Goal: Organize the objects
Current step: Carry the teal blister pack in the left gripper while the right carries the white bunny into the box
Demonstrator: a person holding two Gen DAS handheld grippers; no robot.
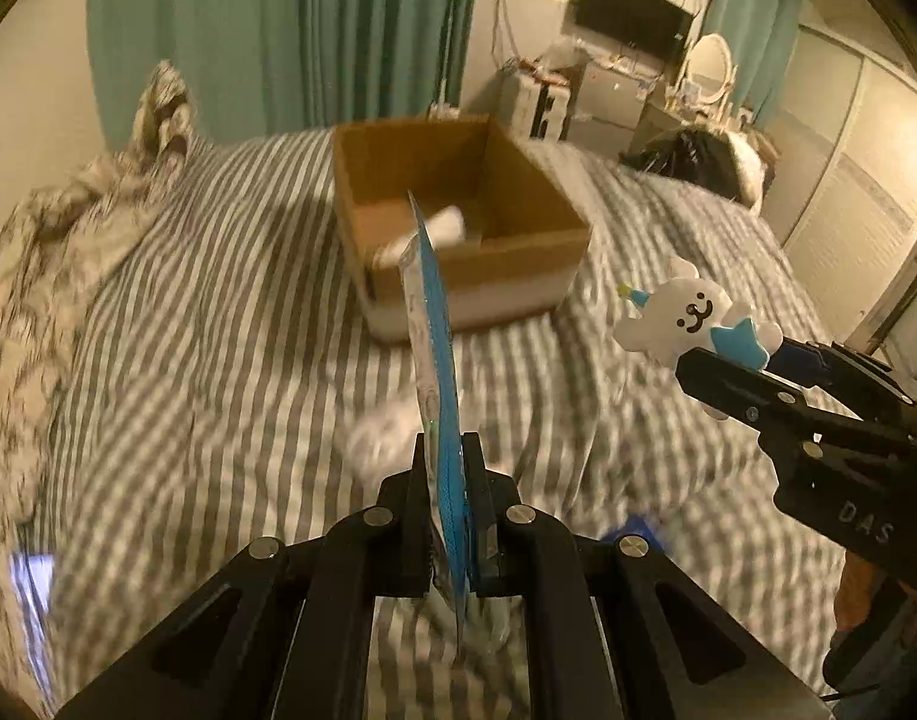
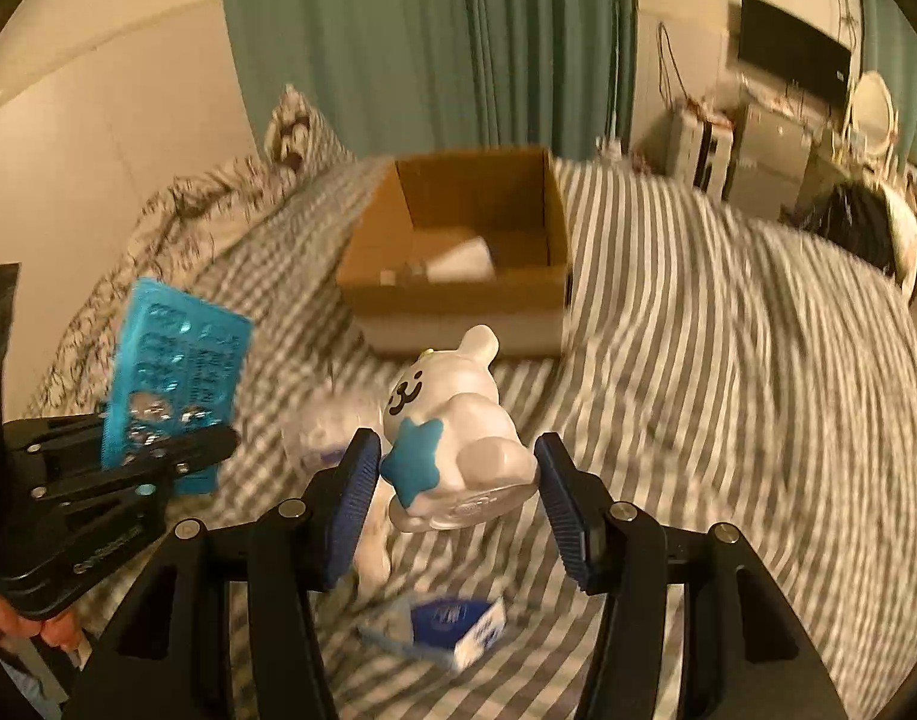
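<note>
- The left hand-held gripper point(image 1: 445, 450) is clamped on a flat blue packet point(image 1: 437, 324), at lower centre.
- The right hand-held gripper point(image 2: 455, 456) grips a glossy white figurine point(image 2: 458, 420) at its sides.
- The brown cardboard box point(image 1: 518, 246), at upper centre on the striped bed point(image 1: 218, 360), contains white things point(image 1: 446, 225).

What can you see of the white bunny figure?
The white bunny figure looks like glossy molded plastic: long ears, a drawn smiling face, a blue star on its front and a clear round base. It is tilted, off the striped bed, short of the cardboard box, between the right claw's pads.
</note>
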